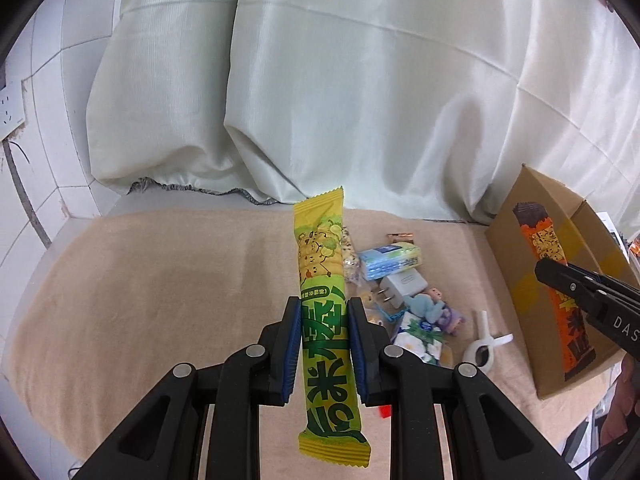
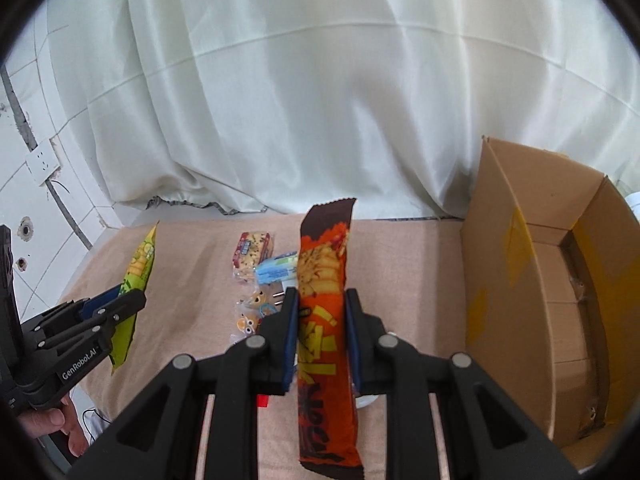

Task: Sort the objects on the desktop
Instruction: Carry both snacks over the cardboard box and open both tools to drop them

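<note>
Gripping a long green-and-yellow snack packet (image 1: 325, 322), the left tool (image 1: 323, 344) is clenching it mid-length above the tan-clothed counter (image 1: 160, 300); the right tool (image 2: 322, 340) is likewise clamping an orange-and-brown packet (image 2: 324, 320). Each packet's long axis is pointing away toward the curtain (image 1: 360, 100); an open cardboard box (image 2: 540, 300) is bordering the right side, bare cloth lying leftward

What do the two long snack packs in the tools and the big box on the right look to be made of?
Green snack pack: thin glossy plastic film, going by its sheen and crimped, zigzag-cut ends. Orange snack pack: seemingly the same printed film, with a dark crimped top edge. Box: matte brown corrugated cardboard, with folded flaps and yellowish tape strips.
</note>
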Demonstrator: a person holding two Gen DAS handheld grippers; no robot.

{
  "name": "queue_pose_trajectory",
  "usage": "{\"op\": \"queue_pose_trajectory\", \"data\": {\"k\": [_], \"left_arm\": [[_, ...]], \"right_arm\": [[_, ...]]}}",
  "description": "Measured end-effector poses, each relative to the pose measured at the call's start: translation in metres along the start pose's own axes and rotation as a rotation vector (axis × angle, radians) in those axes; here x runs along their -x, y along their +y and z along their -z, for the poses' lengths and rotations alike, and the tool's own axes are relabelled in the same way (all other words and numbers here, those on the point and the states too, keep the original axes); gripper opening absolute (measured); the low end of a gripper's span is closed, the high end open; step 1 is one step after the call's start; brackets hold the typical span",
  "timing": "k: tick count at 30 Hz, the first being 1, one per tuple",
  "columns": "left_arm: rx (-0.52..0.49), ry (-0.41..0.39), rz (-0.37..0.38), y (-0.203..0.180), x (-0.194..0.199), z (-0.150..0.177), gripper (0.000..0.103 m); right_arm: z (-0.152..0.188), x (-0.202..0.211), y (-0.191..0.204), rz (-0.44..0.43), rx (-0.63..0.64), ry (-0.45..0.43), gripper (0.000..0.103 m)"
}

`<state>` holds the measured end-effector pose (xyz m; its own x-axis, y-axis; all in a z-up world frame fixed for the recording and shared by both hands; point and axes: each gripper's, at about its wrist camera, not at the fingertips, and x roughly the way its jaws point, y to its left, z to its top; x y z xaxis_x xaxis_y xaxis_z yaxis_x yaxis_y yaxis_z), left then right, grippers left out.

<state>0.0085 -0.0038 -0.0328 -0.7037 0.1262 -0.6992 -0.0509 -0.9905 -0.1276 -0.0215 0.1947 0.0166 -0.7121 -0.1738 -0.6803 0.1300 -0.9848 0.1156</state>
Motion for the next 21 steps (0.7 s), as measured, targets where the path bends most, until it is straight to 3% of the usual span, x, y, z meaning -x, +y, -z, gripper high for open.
{"op": "queue_pose_trajectory", "data": {"k": [9,21], "left_arm": [[-0.024,-0.051,0.056,-0.041,0.020,-0.024,0.024],[-0.124,-0.083,0.212,-0.155,0.018,-0.079,0.024]], "right_arm": [[-0.020,0.037,-0.023,0.024,-0.008,-0.083,0.025],[-0.044,0.088,-0.125,0.178,-0.118,-0.169,0.025]]}}
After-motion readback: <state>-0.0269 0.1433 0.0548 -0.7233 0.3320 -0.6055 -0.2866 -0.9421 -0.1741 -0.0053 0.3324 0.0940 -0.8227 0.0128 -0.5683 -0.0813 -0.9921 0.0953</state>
